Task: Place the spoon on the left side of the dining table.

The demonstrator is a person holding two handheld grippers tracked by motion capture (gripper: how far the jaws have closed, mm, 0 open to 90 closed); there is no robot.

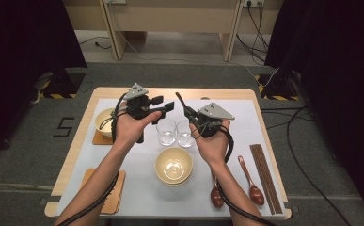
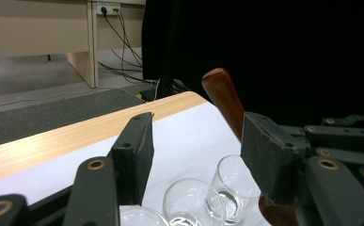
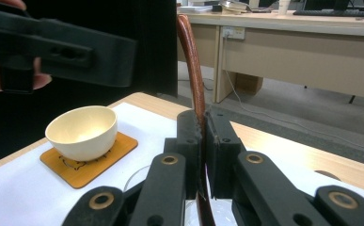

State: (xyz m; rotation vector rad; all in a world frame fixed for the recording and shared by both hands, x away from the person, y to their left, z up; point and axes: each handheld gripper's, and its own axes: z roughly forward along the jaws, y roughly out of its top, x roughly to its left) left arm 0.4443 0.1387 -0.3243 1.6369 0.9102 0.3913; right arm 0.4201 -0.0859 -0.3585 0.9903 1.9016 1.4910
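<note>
A pale wooden surface [image 1: 76,146] with a white mat carries a cream bowl [image 1: 173,165] and two clear glasses [image 1: 166,132]. Above them, the left tongs [image 1: 166,109] gape open; the right tongs [image 3: 203,127] clamp a dark red-brown wooden spoon [image 3: 192,66] upright.

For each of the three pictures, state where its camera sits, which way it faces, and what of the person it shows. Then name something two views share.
High view: above the table's near edge, looking forward and down; both forearms, left tongs, right tongs.
Left gripper view: rides the left tongs, facing the glasses; open jaws.
Right gripper view: rides the right tongs, shut on a wooden spoon, facing a bowl.
Shared: the spoon.
</note>
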